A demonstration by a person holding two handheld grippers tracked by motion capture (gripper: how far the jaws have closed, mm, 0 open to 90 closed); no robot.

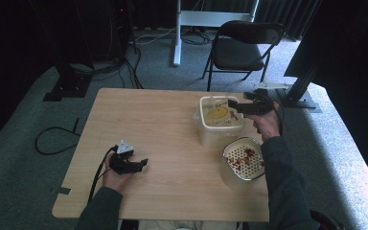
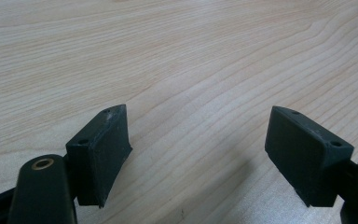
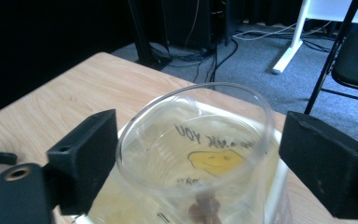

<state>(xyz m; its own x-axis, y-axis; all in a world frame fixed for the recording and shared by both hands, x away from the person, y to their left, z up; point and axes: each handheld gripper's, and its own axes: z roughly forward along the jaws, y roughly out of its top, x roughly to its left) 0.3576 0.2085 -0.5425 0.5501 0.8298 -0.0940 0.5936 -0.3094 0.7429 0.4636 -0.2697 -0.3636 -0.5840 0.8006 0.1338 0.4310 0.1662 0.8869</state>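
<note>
Over the tub at the table's far right, a clear plastic cup point(image 3: 193, 154) is framed by the right gripper point(image 3: 193, 163).

Its jaws are parted, one pad near the wall, the other clear of it; unheld, the cup could be tipped into the lidded tub point(image 1: 219, 120) and its brown bits spilled. The left gripper point(image 2: 198, 156) is kept apart and empty on the table point(image 1: 163, 143).

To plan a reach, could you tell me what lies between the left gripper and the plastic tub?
Only bare table between left gripper and plastic tub, by the high view.
</note>
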